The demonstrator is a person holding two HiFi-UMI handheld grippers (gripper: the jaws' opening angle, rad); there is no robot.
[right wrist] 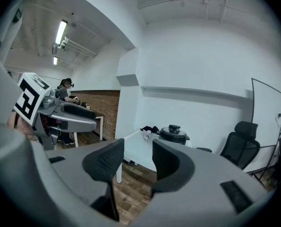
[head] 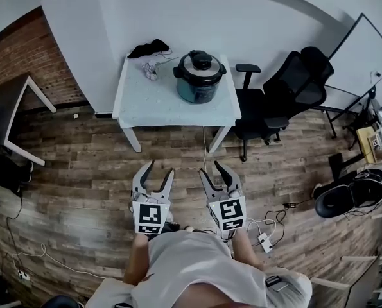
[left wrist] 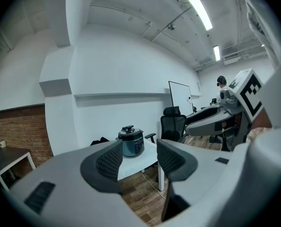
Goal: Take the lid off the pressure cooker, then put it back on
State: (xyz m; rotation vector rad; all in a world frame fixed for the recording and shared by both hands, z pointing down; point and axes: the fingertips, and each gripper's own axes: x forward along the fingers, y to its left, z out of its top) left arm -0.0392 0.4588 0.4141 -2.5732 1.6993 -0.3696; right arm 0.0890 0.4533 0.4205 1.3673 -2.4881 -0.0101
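The pressure cooker (head: 199,77) stands on the right part of a white table (head: 146,104), with its dark lid (head: 201,63) on it. It is far ahead of both grippers, small in the left gripper view (left wrist: 131,142) and in the right gripper view (right wrist: 174,134). My left gripper (head: 160,167) and right gripper (head: 210,167) are held side by side over the wooden floor, short of the table. Each one shows a clear gap between its pads and holds nothing. That gap also shows on the left gripper (left wrist: 139,157) and the right gripper (right wrist: 138,157) in their own views.
A dark cloth (head: 149,48) and a crumpled white thing (head: 151,70) lie at the table's back left. Black office chairs (head: 287,95) stand right of the table. A dark desk (head: 11,108) is at the left. Cables and a power strip (head: 264,238) lie on the floor to my right.
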